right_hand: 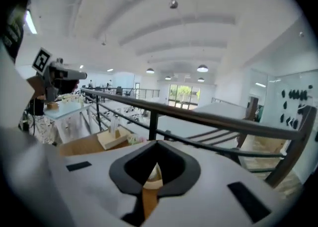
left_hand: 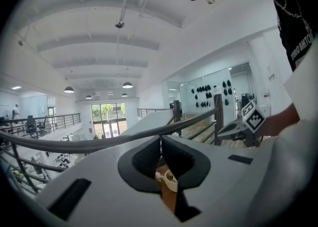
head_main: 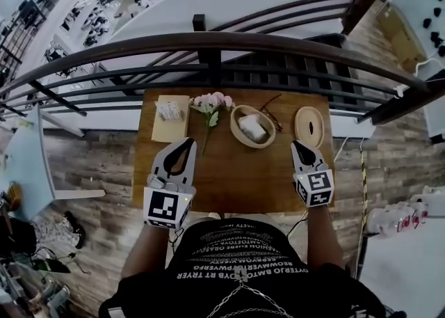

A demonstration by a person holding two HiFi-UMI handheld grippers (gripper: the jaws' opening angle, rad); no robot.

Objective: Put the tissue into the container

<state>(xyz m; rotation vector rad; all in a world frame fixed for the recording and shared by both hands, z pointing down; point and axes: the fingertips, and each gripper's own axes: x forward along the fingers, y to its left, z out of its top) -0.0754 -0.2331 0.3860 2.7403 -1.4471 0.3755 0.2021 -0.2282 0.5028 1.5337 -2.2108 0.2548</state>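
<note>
Jaws of left tool (head_main: 187,143) and right tool (head_main: 296,145) meet, gripping nothing.

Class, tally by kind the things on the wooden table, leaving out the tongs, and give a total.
Tissue box: 1
Flower bunch: 1
Container: 1
Tissue, in the container: 1
Glasses: 1
Round wooden lid: 1
Total: 6

Left gripper view: container (left_hand: 171,181) mostly hidden by left tool (left_hand: 161,138); dark item (head_main: 272,115) beside it too small to ID.
</note>
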